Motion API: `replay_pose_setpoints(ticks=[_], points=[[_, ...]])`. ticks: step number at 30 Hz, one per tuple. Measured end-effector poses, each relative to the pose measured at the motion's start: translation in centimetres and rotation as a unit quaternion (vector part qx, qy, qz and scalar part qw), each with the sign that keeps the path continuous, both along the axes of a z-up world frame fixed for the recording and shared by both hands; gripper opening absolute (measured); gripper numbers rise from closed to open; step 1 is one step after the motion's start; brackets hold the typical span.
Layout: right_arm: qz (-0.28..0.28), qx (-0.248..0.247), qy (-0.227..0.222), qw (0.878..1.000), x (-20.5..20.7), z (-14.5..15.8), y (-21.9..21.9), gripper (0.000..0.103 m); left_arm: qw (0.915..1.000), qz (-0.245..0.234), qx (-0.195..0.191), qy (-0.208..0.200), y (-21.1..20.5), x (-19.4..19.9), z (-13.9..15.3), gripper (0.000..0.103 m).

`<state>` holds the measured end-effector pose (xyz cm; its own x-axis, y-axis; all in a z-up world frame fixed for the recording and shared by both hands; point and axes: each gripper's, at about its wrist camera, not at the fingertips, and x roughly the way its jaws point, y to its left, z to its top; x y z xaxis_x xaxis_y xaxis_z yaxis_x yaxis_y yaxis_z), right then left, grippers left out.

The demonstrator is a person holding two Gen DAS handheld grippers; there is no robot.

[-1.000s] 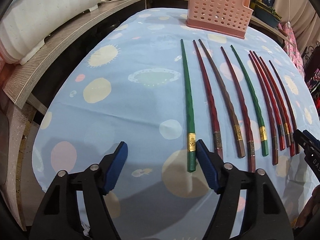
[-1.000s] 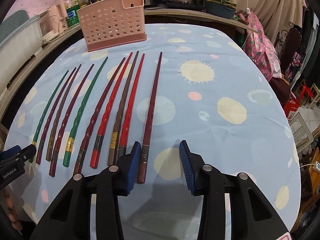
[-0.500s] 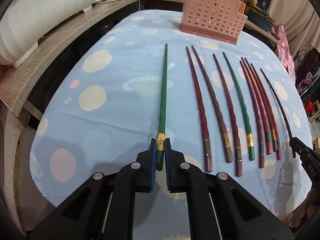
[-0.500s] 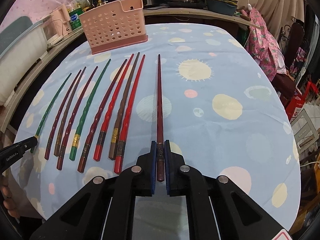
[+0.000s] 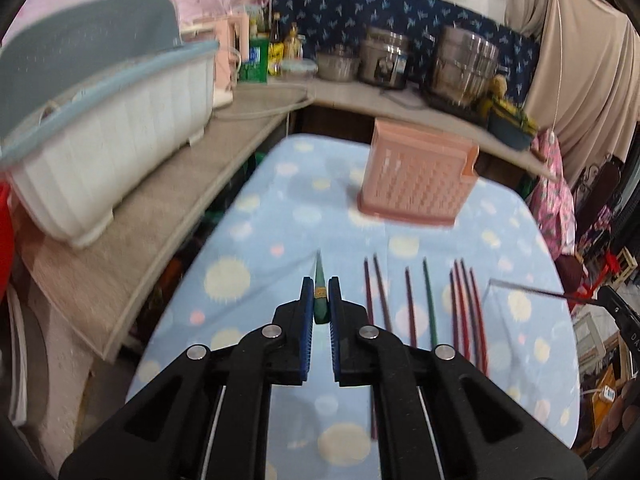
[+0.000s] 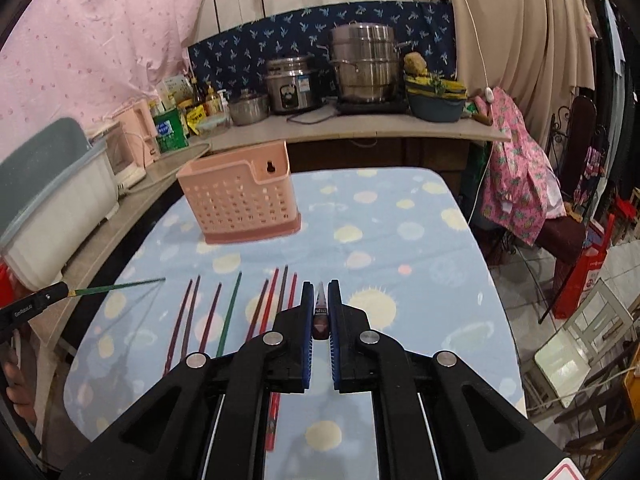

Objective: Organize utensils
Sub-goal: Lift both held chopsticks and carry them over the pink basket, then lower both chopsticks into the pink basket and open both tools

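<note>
Each gripper clamps one chopstick by its thick end, lifted off the blue spotted tablecloth (image 6: 400, 240): the left gripper (image 5: 320, 304) holds a green lacquered chopstick (image 5: 320, 280), the right gripper (image 6: 321, 308) a dark maroon chopstick (image 6: 321, 304). The perforated pink plastic holder (image 6: 240, 204) stands ahead at twelve o'clock, well apart. Held so near the end, either stick could pivot and miss the holder's opening.

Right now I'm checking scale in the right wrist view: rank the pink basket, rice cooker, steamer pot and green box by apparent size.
1. pink basket, though nearest the camera.
2. steamer pot.
3. rice cooker.
4. green box.
</note>
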<state>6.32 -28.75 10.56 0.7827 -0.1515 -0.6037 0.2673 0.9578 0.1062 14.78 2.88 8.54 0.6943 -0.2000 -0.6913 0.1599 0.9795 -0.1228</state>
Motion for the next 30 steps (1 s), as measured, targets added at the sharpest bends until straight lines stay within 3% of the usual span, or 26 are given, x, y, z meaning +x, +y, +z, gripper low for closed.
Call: replay_pose_setpoints(ticks=[13, 22, 27, 30], points=[[0.003, 0.028, -0.091, 0.995, 7.8, 7.4, -3.0, 0.007, 0.9966, -0.001, -0.047, -0.067, -2.8, 9.0, 8.9, 0.007], [0.028, 0.059, -0.179, 0.982, 14.6, 13.8, -2.7, 0.007, 0.9834, -0.012, -0.085, -0.16, -5.8, 12.9, 17.3, 0.007], [0.038, 0.072, -0.208, 0.975, 18.7, 15.5, -1.8, 0.007, 0.9785, -0.007, -0.088, -0.186, -7.8, 15.9, 18.5, 0.007], [0.039, 0.067, -0.202, 0.976, 21.0, 14.9, -1.3, 0.007, 0.9805, -0.008, -0.083, -0.178, -8.7, 17.6, 17.5, 0.007]])
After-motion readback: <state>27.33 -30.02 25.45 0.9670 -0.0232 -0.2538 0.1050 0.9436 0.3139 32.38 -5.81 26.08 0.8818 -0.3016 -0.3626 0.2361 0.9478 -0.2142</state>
